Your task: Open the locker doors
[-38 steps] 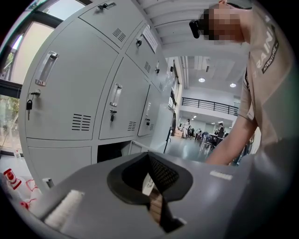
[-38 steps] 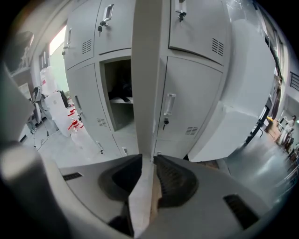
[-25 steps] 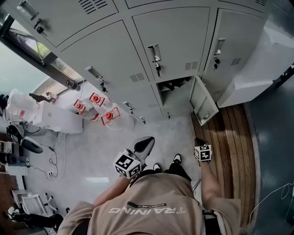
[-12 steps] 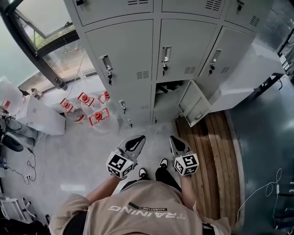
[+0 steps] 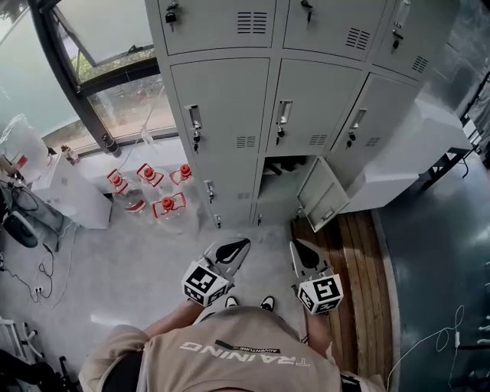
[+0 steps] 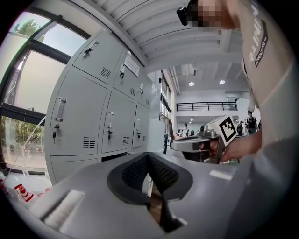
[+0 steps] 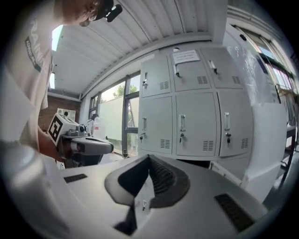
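**Tongs level up before the lockers**

The left gripper (image 5: 234,248) and the right gripper (image 5: 299,253) now sit side by side, jaws pressed together on nothing; a second ago the right trailed lower. The lockers (image 5: 230,99) stand just ahead, with only the bottom door (image 5: 318,191) ajar, so the opening likely resumes.

1. T-shirt (image 5: 230,364): the person is wearing a beige, short-sleeved one; white "TRAINING" lettering (image 5: 245,351) is running across its chest.
2. Shoes (image 5: 267,303): black-and-white pair, showing just ahead of the T-shirt.
3. Left gripper (image 5: 243,243): ahead-left of the T-shirt, wearing a grey shell, black ribbed pads and a white cube (image 5: 204,283) bearing black square markers.
4. Right gripper (image 5: 295,246): ahead-right of the T-shirt, showing the same grey shell, with its own marker cube (image 5: 321,293).
5. Head camera (image 6: 184,11): small, black, sitting above the T-shirt.
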### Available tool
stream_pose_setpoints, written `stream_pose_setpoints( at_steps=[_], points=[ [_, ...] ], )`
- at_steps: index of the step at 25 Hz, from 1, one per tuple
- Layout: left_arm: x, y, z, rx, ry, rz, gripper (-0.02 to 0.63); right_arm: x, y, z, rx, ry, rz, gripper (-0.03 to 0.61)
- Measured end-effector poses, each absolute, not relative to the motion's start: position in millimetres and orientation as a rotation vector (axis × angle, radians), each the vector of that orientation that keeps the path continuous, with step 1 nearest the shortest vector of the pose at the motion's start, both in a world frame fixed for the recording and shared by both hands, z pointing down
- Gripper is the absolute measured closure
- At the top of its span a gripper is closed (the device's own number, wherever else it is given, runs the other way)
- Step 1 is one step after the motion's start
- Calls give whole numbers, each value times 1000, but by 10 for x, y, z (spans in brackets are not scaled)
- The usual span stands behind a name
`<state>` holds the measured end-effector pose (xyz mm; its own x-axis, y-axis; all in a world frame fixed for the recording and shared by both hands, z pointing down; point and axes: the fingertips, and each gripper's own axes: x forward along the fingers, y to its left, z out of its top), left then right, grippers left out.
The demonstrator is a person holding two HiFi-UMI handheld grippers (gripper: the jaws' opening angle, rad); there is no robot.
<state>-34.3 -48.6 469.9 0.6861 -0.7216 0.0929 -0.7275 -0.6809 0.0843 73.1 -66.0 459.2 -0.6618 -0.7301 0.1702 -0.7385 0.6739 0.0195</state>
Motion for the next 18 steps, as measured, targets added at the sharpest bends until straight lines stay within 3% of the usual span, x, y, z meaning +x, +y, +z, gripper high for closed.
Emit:
stream_pose_setpoints(
  at_steps=[18],
  points=[
    [-55, -446, 4542, 2799, -1232, 53, 607, 1193, -413, 4419, 1204, -2670, -89, 568]
  ],
)
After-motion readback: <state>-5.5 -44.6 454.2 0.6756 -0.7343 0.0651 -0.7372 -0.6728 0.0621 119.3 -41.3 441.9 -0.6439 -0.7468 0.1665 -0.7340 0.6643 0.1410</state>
